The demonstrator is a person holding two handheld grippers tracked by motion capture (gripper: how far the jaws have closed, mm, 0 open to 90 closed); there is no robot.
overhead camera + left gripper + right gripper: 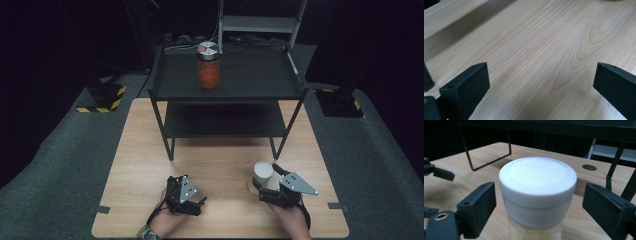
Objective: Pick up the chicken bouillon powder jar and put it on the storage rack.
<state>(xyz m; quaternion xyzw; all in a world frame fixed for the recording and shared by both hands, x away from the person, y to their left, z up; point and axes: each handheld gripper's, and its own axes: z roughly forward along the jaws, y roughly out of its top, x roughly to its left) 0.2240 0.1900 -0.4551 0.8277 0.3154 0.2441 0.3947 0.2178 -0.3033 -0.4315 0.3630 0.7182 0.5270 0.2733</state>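
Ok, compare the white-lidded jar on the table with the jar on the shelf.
The white-lidded jar stands on the wooden table between the open right tongs; the red-filled jar stands on the black shelf, untouched. Its lid is metallic, not white. Both stand upright, lids on.

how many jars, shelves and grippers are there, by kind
jars: 2, a white-lidded jar on the table and a red jar on the shelf
shelves: 1, the black shelf
grippers: 2, the left gripper and the right gripper
total: 5
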